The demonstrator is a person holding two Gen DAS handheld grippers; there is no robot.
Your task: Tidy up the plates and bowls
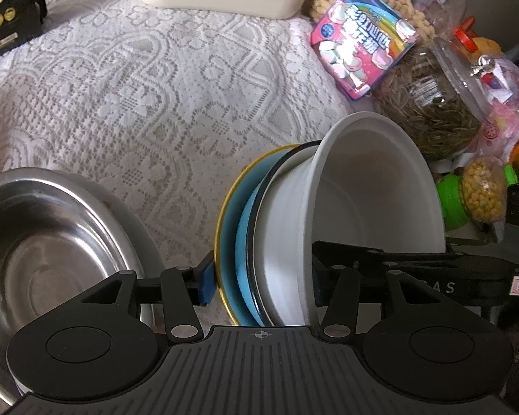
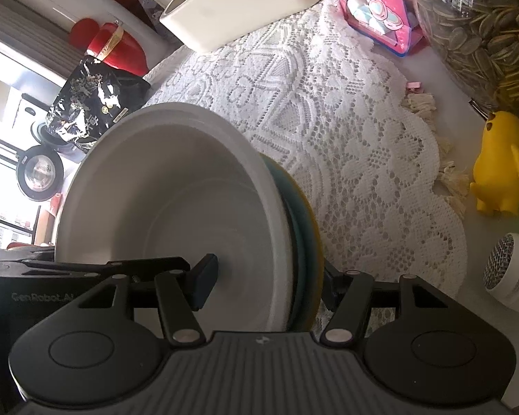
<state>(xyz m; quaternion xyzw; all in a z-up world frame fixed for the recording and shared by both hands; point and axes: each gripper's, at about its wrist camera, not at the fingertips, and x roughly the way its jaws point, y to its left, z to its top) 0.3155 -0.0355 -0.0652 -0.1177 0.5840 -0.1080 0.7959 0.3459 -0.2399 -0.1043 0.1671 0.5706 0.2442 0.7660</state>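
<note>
Both hand-held grippers share one load: the left hand-held gripper (image 1: 259, 278) and the right hand-held gripper (image 2: 266, 283) each pinch a tilted stack made of a deep white ceramic bowl (image 1: 373, 200) nested against a pale blue plate with a yellow rim (image 1: 230, 228). In each view one finger presses inside the bowl and the other against the back of the plate. The stack hangs on edge above the white lace cloth (image 1: 148, 97) covering the worktop. A shiny stainless-steel bowl (image 1: 41, 238) sits just beside it, to the left in the left wrist view.

Judging by this, the step in hand is carrying the gathered dishes as one pile. Next, the pile probably needs levelling and lowering onto the cloth, or into the steel bowl, both grips easing together so nothing slides apart.
</note>
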